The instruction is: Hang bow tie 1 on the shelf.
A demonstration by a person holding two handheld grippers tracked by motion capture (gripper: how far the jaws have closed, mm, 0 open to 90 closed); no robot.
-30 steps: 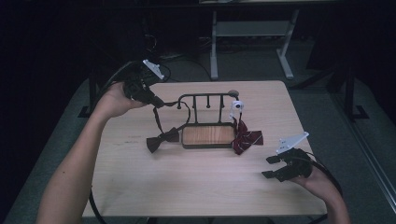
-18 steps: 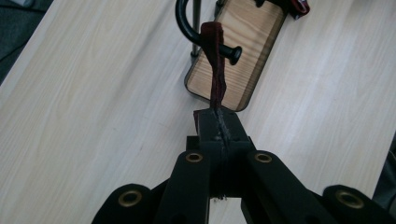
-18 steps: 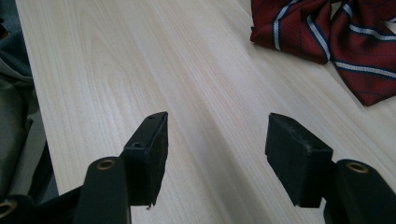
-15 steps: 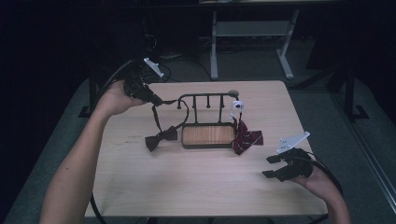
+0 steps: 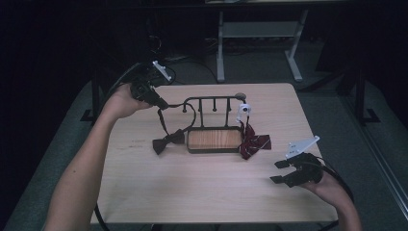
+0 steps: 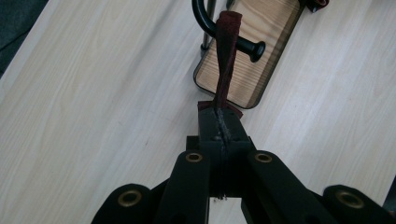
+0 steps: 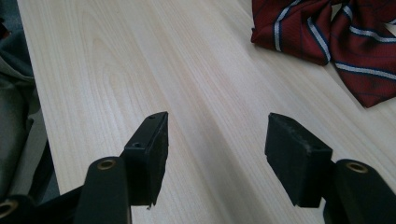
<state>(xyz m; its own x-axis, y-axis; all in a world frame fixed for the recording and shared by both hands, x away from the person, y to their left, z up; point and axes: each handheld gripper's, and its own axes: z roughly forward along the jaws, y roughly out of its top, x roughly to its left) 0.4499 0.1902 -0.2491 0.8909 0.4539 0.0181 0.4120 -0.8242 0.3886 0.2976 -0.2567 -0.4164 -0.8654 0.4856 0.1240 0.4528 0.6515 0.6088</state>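
Observation:
A black metal rack with a wooden base [image 5: 214, 138] stands mid-table. A dark maroon bow tie [image 5: 167, 141] lies left of the base, its strap [image 5: 173, 107] draped over the rack's left hook [image 6: 247, 47]. My left gripper [image 5: 161, 103] is shut on the strap [image 6: 225, 70], held taut at the table's far left. A red striped bow tie [image 5: 254, 142] lies at the base's right end, seen close in the right gripper view [image 7: 336, 46]. My right gripper [image 5: 280, 172] hovers open at the front right, nothing between its fingers [image 7: 290, 154].
A small white object [image 5: 243, 111] hangs on the rack's right end. The light wooden table [image 5: 202, 192] has bare room in front and at the left. A white desk frame [image 5: 260, 33] and dark floor lie beyond the far edge.
None of note; the left gripper keeps its hold on the strap and the right gripper stays open in place.

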